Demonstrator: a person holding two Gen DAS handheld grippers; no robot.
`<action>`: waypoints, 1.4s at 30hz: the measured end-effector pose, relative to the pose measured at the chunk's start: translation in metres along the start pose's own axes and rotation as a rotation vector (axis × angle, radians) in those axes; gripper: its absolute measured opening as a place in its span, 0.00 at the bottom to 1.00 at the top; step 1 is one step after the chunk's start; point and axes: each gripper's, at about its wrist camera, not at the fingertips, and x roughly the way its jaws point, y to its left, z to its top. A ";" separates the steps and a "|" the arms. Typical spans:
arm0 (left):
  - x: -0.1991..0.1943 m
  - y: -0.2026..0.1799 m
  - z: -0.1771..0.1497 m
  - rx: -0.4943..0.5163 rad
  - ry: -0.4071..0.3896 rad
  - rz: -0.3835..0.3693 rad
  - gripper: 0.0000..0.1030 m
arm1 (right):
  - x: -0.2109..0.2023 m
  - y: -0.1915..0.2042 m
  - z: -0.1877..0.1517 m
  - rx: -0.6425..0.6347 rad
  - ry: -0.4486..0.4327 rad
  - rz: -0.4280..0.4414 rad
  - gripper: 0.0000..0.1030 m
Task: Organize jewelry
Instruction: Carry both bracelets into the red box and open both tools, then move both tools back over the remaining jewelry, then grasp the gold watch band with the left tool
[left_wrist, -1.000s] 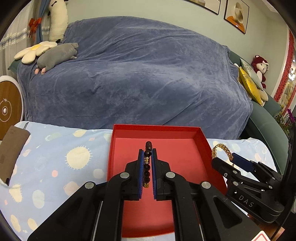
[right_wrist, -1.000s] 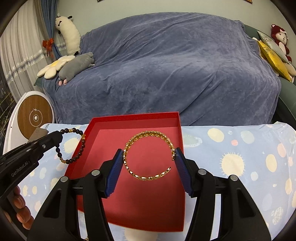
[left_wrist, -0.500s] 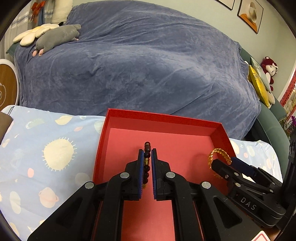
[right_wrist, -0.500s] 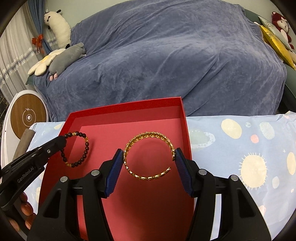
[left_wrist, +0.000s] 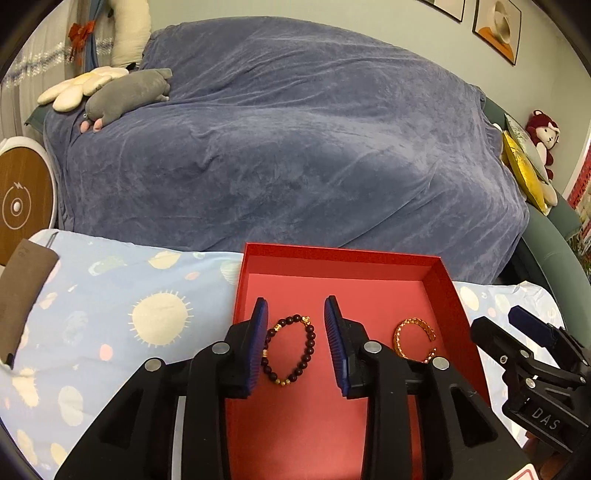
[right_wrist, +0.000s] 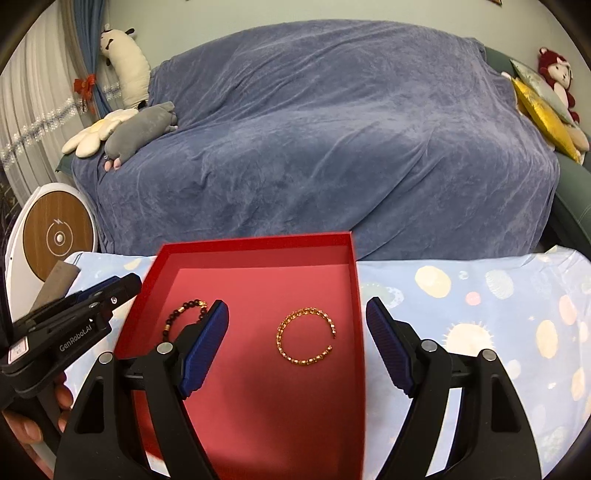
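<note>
A red tray (left_wrist: 343, 254) sits on the blue patterned tablecloth. A dark beaded bracelet (left_wrist: 310, 343) lies flat on the tray floor between the fingers of my left gripper (left_wrist: 295, 314), which is open and not touching it. A gold open bangle (left_wrist: 413, 325) lies on the tray floor to its right. In the right wrist view the gold bangle (right_wrist: 306, 336) lies between the wide-open fingers of my right gripper (right_wrist: 297, 312), and the beaded bracelet (right_wrist: 181, 312) is partly hidden behind the left finger. The tray rim (right_wrist: 258, 242) shows there too.
A sofa under a blue-grey cover (left_wrist: 295, 147) stands behind the table, with plush toys (left_wrist: 125, 92) at its left and cushions (left_wrist: 524, 173) at its right. A round wooden-faced device (left_wrist: 22, 203) stands at far left. A brown pouch (left_wrist: 22, 288) lies on the tablecloth's left edge.
Both grippers opened. The beaded bracelet and the gold bangle dropped from the fingers onto the tray floor, and both grippers pulled back slightly.
</note>
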 end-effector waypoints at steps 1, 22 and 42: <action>-0.011 0.000 0.000 0.009 -0.009 0.000 0.35 | -0.011 0.002 0.000 -0.015 -0.010 -0.007 0.72; -0.132 0.006 -0.154 0.055 0.060 -0.018 0.47 | -0.151 -0.011 -0.150 -0.014 0.062 0.020 0.73; -0.071 -0.028 -0.206 0.154 0.184 -0.069 0.29 | -0.118 -0.022 -0.192 -0.029 0.187 0.014 0.73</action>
